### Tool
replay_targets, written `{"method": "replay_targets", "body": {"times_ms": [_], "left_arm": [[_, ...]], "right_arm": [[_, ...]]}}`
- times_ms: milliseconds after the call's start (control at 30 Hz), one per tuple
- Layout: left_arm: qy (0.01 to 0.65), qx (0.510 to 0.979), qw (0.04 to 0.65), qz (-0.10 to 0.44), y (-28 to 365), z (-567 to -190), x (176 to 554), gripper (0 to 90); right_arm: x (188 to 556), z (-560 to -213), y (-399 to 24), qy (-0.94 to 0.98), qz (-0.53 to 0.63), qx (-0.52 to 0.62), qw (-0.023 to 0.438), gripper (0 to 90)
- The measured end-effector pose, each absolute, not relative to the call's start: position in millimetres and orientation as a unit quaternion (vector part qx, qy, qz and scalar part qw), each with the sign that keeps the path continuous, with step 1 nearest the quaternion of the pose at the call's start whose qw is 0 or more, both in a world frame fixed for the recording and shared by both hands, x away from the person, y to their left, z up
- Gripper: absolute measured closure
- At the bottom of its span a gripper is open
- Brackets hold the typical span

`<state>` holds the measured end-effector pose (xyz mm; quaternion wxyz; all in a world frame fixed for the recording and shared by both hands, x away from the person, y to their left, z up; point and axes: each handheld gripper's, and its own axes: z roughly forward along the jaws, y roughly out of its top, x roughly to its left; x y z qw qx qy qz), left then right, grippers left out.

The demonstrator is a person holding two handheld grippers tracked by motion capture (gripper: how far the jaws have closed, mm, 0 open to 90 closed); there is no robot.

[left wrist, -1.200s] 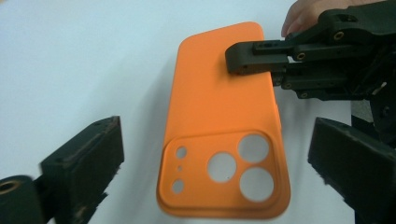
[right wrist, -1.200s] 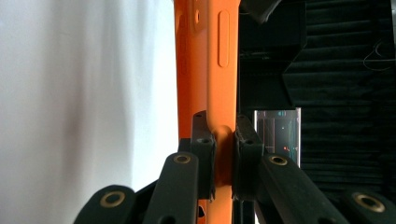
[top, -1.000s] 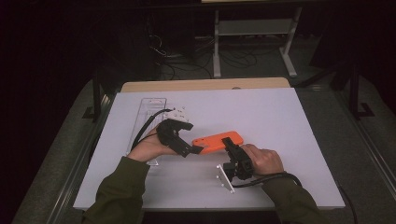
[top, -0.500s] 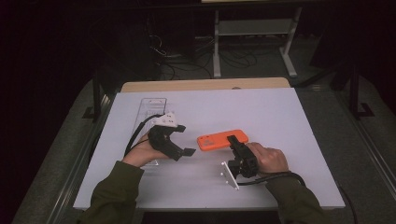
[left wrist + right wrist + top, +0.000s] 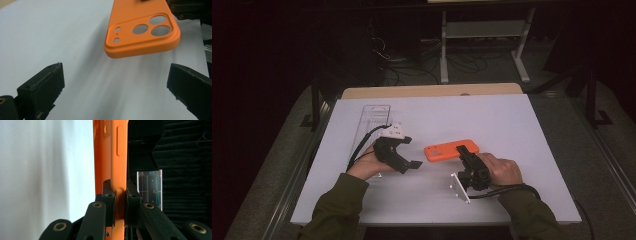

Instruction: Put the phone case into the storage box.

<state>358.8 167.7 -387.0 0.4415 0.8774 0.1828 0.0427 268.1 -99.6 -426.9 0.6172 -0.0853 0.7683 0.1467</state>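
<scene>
An orange phone case (image 5: 450, 150) hangs level just above the white table, its camera cut-outs at the left end. My right gripper (image 5: 465, 152) is shut on its right end; in the right gripper view the case (image 5: 112, 165) runs up edge-on between the two pinching jaws of that gripper (image 5: 118, 192). My left gripper (image 5: 412, 152) stands open to the left of the case, apart from it. In the left gripper view the left gripper (image 5: 115, 82) has wide-spread jaws with bare table between them, and the case's camera end (image 5: 142, 35) floats beyond.
A clear plastic tray (image 5: 371, 120) lies at the table's (image 5: 512, 120) back left behind my left hand. A small white bracket (image 5: 459, 187) sits near the front by my right hand. A wooden board (image 5: 432, 90) edges the table's far side.
My left gripper has drawn back to the left, away from the case's end, and sunk a little. The right gripper keeps the case in place.
</scene>
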Motion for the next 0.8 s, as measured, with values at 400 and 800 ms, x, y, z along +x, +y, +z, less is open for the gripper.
{"method": "replay_targets", "body": {"times_ms": [400, 800], "left_arm": [[0.183, 0.878, 0.439, 0.041, 168.0, -390.1, 358.8, 1.1], [0.187, 0.882, 0.430, 0.036, 166.9, -392.0, 359.1, 1.1]], "right_arm": [[268.0, -425.7, -101.7, 0.773, 0.149, -0.075, 0.612, 79.8], [270.3, -423.3, -103.8, 0.782, 0.174, -0.042, 0.598, 79.8]]}}
